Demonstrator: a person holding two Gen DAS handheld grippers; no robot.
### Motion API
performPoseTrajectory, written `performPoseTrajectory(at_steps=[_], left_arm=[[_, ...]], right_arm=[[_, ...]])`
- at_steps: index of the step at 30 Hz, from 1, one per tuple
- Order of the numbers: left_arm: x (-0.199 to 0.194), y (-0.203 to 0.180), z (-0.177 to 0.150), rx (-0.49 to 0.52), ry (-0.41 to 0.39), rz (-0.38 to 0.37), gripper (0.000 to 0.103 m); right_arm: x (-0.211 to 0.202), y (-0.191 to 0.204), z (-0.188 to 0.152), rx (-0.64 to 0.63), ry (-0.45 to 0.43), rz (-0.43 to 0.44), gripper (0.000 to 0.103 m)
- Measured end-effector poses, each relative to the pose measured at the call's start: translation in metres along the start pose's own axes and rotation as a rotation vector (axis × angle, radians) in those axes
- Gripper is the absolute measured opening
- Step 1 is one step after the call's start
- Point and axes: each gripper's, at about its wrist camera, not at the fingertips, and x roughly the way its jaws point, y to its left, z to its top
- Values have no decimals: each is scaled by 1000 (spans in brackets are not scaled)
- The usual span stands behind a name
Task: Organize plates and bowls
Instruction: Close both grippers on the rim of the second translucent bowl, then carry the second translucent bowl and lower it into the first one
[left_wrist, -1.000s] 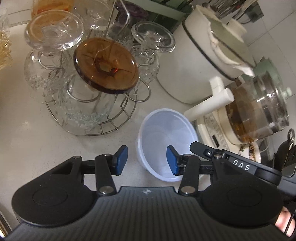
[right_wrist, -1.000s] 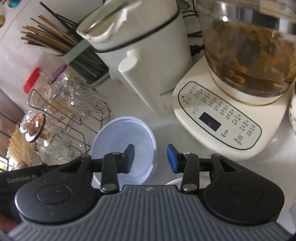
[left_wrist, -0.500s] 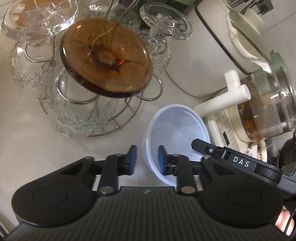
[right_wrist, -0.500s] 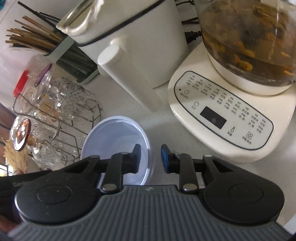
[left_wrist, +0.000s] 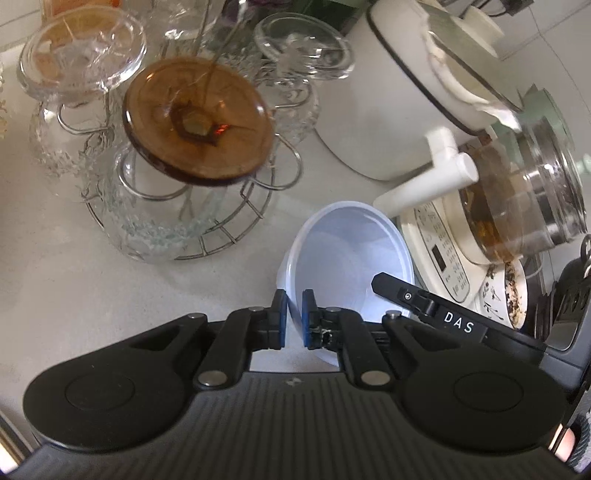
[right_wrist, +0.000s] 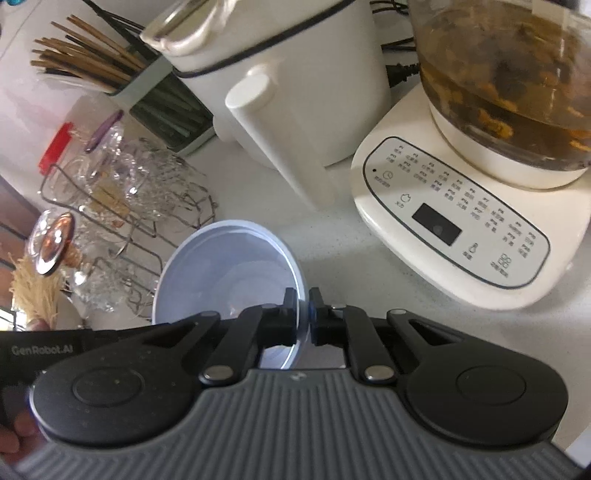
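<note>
Translucent white plastic, one round bowl (left_wrist: 351, 254) sits on the pale speckled countertop (left_wrist: 55, 280), between a wire rack of glassware (left_wrist: 207, 236) and a cream electric kettle base (right_wrist: 454, 229). Two grippers hold it, one on each side. The left gripper (left_wrist: 294, 317) has just been closing, and its blue pads now pinch the bowl's near-left rim. The right gripper (right_wrist: 303, 314) has likewise just been closing and clamps the opposite rim, the thin wall caught between its pads. One amber glass disc (left_wrist: 197, 118) rests tilted atop the rack among several clear cut-glass cups; their exact number is hard to tell. One white pot with a stubby cylindrical handle (right_wrist: 280, 92) stands behind the bowl. One glass kettle of brown tea (right_wrist: 506, 81) sits on the base. One holder of chopsticks (right_wrist: 96, 66) stands further back.
</note>
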Motion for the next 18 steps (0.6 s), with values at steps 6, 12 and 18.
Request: performPoseTrajectory(at_steps=[6,12,18], left_arm=[[-16,-15,-15,25,-27,-9,10],[-39,-24,-33,26,-55,-3,10],[-64,-29,-50,14,-81,-12,10]], right_arm=[[-25,-5,-8,16,-32,27,9],[-53,-3,-14,12,-61,57,9],[-73,-2,-27,20,-78,87,9]])
